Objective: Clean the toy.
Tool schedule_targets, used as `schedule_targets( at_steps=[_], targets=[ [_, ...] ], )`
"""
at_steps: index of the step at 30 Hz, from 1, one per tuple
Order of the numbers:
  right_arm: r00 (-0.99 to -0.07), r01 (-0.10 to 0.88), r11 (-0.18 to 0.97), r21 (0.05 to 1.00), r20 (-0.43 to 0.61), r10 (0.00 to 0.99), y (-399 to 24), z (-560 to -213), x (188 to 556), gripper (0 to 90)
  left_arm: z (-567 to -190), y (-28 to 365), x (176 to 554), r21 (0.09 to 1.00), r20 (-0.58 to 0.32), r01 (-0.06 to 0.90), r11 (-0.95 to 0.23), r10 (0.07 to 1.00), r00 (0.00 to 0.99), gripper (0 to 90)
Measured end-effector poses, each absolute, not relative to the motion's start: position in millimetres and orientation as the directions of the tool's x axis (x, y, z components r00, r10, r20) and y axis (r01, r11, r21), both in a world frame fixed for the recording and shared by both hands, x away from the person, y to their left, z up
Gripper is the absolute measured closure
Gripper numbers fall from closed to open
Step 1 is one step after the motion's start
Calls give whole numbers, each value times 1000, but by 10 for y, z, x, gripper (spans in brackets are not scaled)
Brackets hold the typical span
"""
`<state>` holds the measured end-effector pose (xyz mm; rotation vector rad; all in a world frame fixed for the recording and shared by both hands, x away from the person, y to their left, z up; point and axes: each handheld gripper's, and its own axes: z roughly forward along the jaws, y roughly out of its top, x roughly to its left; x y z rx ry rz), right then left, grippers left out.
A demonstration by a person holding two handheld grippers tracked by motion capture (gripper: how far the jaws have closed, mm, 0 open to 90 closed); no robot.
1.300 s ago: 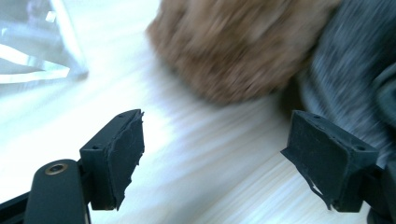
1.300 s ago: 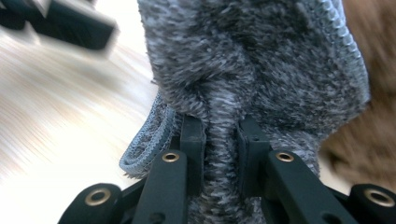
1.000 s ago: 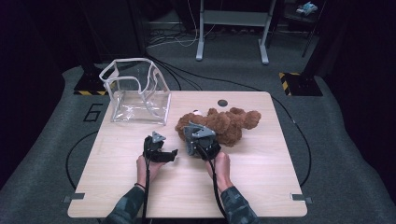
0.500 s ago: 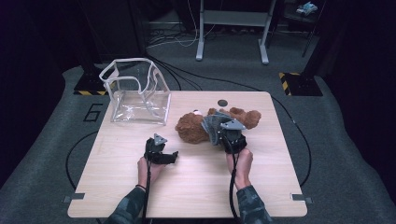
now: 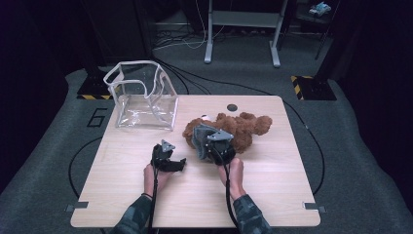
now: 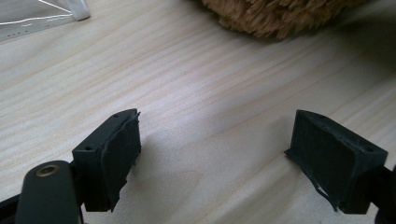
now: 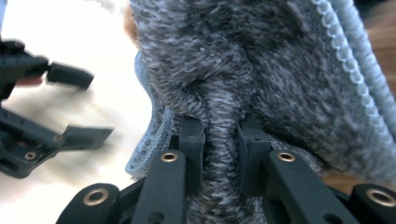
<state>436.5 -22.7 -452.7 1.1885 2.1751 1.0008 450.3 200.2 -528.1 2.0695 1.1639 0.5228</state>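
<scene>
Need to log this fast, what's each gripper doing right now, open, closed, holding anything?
Left gripper: open, nothing between its jaws, low over the table.
Right gripper: closed on a fold of the grey fuzzy cloth on the brown teddy bear.

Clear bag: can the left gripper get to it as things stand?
Probably yes. The left gripper is open and holds nothing, and bare table lies between it and the clear bag; the teddy bear sits off to the side.
</scene>
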Motion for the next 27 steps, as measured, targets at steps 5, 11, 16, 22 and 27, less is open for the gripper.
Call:
schedule_targets(
  at_steps=[5,11,16,22,27],
  targets=[
    [-574,591,436,678,-26,819,-84,-4775,4419,756,-5283,2001,4503,737,9,576,-353,857,515,162],
    [-566,580,417,699,-22,824,-181,-4692,4374,753,-5281,2002,4502,736,11,575,-357,856,517,161],
    [-511,514,352,782,-51,858,-306,-4473,4344,745,-5282,2002,4503,736,11,575,-357,856,517,161],
    [-527,604,421,676,-57,848,-190,-4746,4470,747,-5282,2002,4503,736,11,575,-357,856,517,161],
    [-505,602,387,699,-43,862,-239,-4734,4403,748,-5282,2001,4504,736,12,574,-358,856,517,161]
  ],
)
